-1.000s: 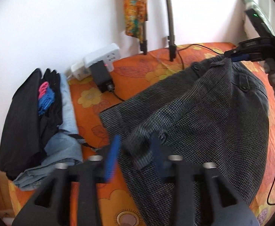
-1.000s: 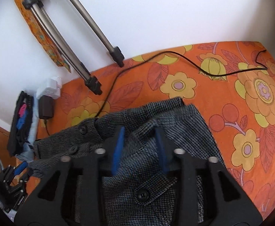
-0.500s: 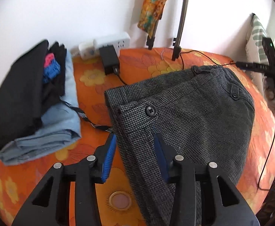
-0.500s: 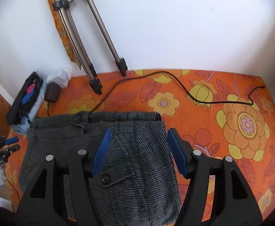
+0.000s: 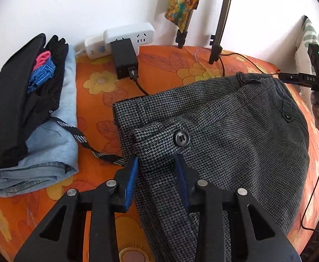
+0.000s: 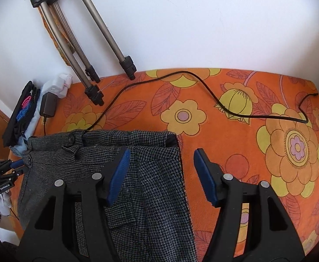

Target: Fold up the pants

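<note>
Since the earlier frames, the grey houndstooth woven pants (image 5: 225, 135) have come down to lie flat on the orange floral bedcover (image 6: 236, 131), waistband at the far side. Left gripper (image 5: 157, 174): jaws have just been closing and stand narrow, astride a raised flap of cloth by the black button (image 5: 181, 138); whether the blue pads press it cannot be told. Right gripper (image 6: 159, 170): jaws wide, its left pad over the pants, its right pad over bare cover, the garment's right edge between them, nothing gripped. Near portions of the pants are hidden under both grippers and cut off by the frame. White wall behind; a stack of folded dark and light-blue clothes (image 5: 28, 118) lies at far left, with only edges of the inner garments showing. A metal tripod (image 6: 83, 50) stands at the wall, its top out of frame. A white power strip (image 5: 124, 37) bears a black adapter (image 5: 125, 59). A thin black cable (image 6: 225, 107) crosses the cover.
</note>
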Motion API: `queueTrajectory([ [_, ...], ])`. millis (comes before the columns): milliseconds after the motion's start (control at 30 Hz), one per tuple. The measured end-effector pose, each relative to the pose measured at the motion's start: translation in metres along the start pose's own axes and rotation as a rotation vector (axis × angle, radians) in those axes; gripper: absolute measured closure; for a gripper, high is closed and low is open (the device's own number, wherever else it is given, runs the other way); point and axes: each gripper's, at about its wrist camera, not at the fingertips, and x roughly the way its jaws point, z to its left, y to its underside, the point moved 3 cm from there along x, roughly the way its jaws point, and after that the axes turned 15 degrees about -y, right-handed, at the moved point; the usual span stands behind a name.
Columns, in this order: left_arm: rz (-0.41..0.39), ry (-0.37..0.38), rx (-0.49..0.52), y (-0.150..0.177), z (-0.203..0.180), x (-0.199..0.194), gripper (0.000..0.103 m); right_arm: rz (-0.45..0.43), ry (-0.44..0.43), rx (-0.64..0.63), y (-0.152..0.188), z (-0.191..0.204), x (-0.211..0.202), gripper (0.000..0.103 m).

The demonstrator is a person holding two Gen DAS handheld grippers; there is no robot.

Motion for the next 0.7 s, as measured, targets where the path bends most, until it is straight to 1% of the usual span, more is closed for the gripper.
queueTrajectory([
  [33,-0.006,-0.004,0.001,0.0,-0.001,0.001,0.075,0.007,0.004,-0.003,0.0,0.0,0.003,0.04],
  [100,-0.023,-0.025,0.003,-0.001,-0.001,0.0,0.086,0.02,0.012,-0.012,0.0,-0.001,0.009,0.046],
  [167,-0.035,-0.029,0.001,-0.002,-0.001,0.0,0.09,0.039,0.019,-0.013,0.0,-0.001,0.016,0.058],
  [233,-0.05,-0.029,0.0,-0.003,-0.002,0.0,0.093,0.049,0.02,-0.004,0.001,-0.002,0.02,0.061],
  [300,-0.063,-0.027,0.001,-0.002,-0.002,-0.001,0.095,0.041,0.029,-0.01,0.001,-0.002,0.021,0.072],
  [333,-0.071,-0.033,0.004,-0.002,-0.002,-0.002,0.095,0.039,0.037,-0.015,0.001,-0.002,0.02,0.082],
  [367,-0.074,-0.031,0.003,-0.001,-0.002,-0.001,0.095,0.036,0.047,-0.018,0.002,-0.002,0.019,0.087],
  [533,-0.082,0.001,-0.005,0.002,-0.001,0.0,0.094,0.029,0.036,-0.017,0.003,-0.005,0.014,0.087],
  [567,-0.072,0.012,-0.005,0.003,-0.001,0.001,0.092,0.034,0.035,-0.017,0.003,-0.006,0.014,0.087],
  [600,-0.06,0.016,-0.008,0.003,0.0,0.003,0.085,0.04,0.031,-0.015,0.004,-0.006,0.015,0.087],
  [667,-0.047,0.027,-0.018,0.002,0.0,0.005,0.083,0.045,0.03,-0.011,0.004,-0.007,0.016,0.083],
  [700,-0.048,0.02,-0.013,0.001,-0.001,0.005,0.083,0.044,0.03,-0.01,0.004,-0.007,0.016,0.083],
])
